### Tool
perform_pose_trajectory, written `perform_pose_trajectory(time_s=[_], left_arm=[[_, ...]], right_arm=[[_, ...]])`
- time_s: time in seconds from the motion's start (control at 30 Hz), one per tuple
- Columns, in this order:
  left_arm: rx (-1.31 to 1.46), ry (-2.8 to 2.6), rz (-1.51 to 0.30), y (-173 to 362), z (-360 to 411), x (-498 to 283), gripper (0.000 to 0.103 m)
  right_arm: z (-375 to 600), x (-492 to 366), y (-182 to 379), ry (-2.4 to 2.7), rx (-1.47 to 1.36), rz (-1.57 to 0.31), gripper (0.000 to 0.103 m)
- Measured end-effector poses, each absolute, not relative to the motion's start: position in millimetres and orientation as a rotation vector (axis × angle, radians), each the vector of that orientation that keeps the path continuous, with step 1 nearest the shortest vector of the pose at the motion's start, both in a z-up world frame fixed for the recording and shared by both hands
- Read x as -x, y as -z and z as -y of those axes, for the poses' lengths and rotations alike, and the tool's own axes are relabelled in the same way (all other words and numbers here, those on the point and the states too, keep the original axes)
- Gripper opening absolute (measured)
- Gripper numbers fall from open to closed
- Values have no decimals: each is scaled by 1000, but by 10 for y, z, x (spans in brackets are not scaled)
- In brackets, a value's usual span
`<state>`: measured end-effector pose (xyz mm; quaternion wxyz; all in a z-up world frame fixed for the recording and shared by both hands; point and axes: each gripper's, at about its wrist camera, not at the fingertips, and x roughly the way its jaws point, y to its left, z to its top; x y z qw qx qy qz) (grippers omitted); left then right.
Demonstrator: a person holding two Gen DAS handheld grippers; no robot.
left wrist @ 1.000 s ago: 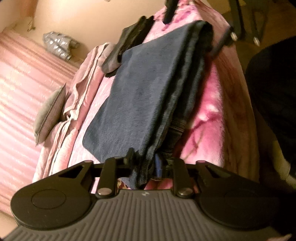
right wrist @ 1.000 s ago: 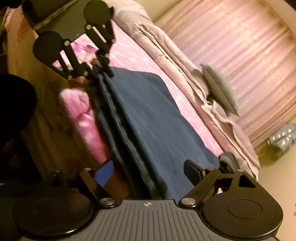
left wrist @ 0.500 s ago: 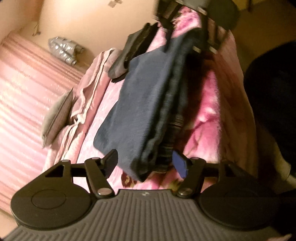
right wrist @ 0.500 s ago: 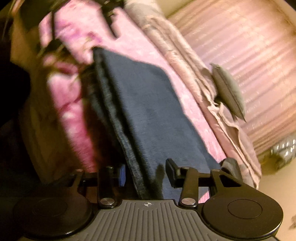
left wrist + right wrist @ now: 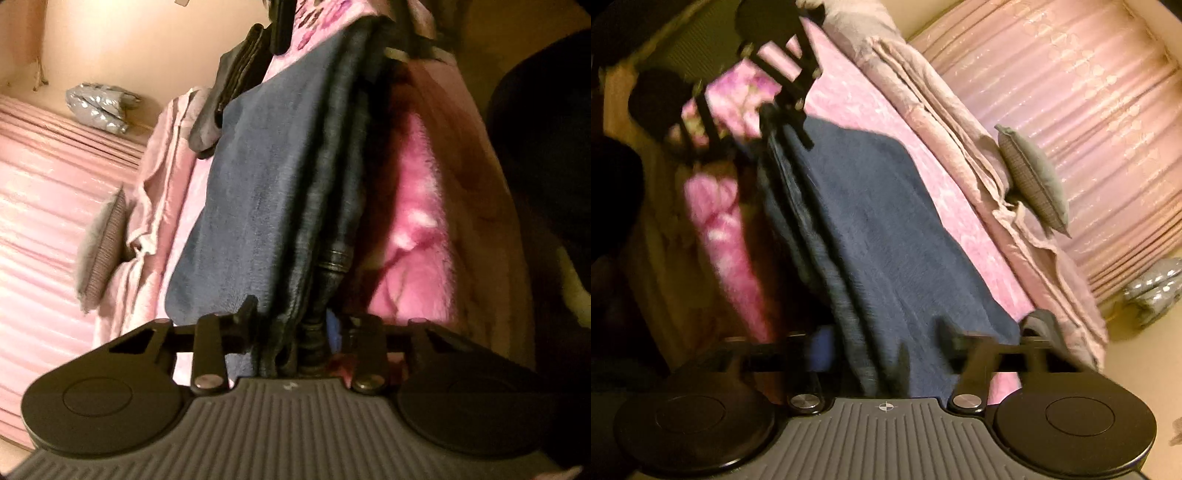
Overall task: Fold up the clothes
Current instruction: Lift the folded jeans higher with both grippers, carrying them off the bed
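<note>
On the pink floral bedspread (image 5: 857, 110) lies a folded pair of dark blue jeans (image 5: 886, 236), thick-seamed denim. Left hand-held gripper (image 5: 295, 325) clamps one end; right hand-held gripper (image 5: 886, 350) straddles the other, blurred, grip uncertain. Satiny pink curtains (image 5: 1071, 110) hang behind a grey cushion (image 5: 1030, 177).

- The dark blue garment (image 5: 258, 192) is denim-like, folded lengthwise into a long, narrow stack of several layers.
- Its layered edges (image 5: 332, 206) run along one long side, with a stitched hem showing among them.
- It stretches lengthwise along the pink bed cover (image 5: 886, 122), near the bed's edge, its broad top face (image 5: 886, 229) smooth and flat.
- Both short ends are lifted slightly.
</note>
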<state>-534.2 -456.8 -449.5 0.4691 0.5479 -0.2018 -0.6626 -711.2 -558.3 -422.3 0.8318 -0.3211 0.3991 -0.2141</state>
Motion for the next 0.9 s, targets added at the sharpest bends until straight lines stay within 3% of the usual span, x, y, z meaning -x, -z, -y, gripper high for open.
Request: perform_pose_trajectory(time_s=[0.17,0.37,0.4,0.43,0.67,0.9], left_arm=[[-1230,1749,279,4064,4789,5121,29],[-1202,1778,285,3737,4926,5095,29],[-1206,1772,296,3734,4925,5103,30],[-1209,1764,307,3734,4924,5111,31],[-1252,1669,463,3942,4811,5183,34],[-1357,1606,691,4260,4691,5240,27]], right_arm=[[5525,7056,4320,427,701,-851,79],[5730,6953,4379,466,770,-927,76],[5791,6959,4322,457,735,-926,59],[5852,6970,4249,450,689,-923,49],[6003,6973,3870,466,607,-876,44],[5793,6971,4196,471,648,-908,45]])
